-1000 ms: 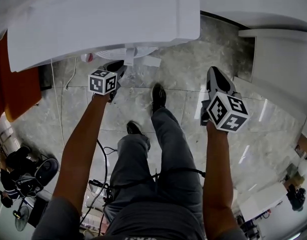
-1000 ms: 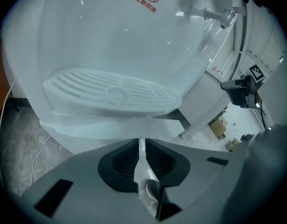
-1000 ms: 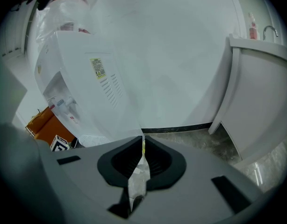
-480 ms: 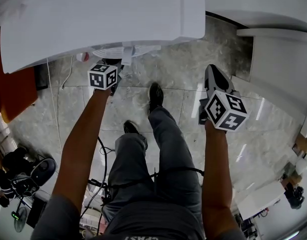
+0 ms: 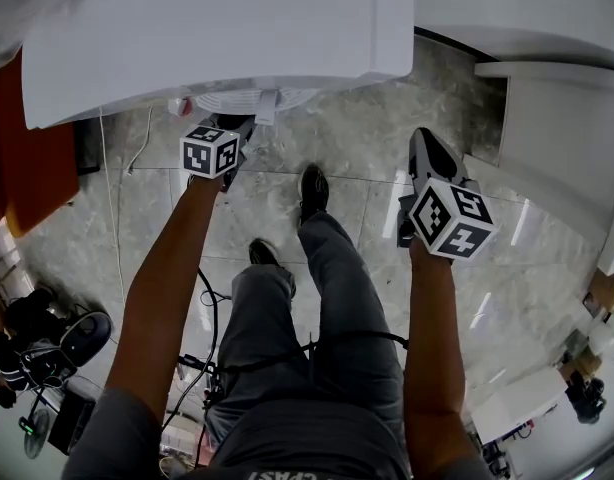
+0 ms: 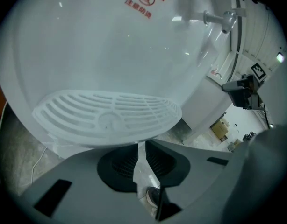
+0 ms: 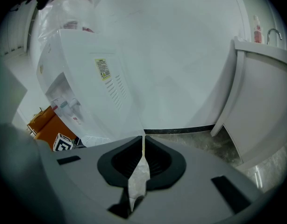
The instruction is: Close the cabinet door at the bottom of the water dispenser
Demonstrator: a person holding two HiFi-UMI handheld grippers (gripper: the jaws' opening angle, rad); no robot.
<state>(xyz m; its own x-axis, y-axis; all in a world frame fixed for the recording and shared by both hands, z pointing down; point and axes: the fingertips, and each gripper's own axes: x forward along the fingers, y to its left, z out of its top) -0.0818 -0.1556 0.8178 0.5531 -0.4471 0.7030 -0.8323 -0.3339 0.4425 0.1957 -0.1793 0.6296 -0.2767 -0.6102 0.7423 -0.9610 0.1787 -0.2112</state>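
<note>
Left gripper view showed your left gripper [image 6: 141,144] with its jaws only a thin slit apart and nothing between them. The tips sat just beneath the drip tray [image 6: 106,113] of the water dispenser [image 6: 111,41]; contact could not be judged. Your right gripper [image 7: 143,138] had its jaw tips together, empty, above the floor [image 7: 190,136] and apart from the dispenser. The cabinet door was hidden behind the left gripper's body.

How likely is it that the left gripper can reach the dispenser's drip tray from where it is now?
Probably yes: the left gripper hovers just under the front edge of the drip tray, and nothing visible stands between them.
</note>
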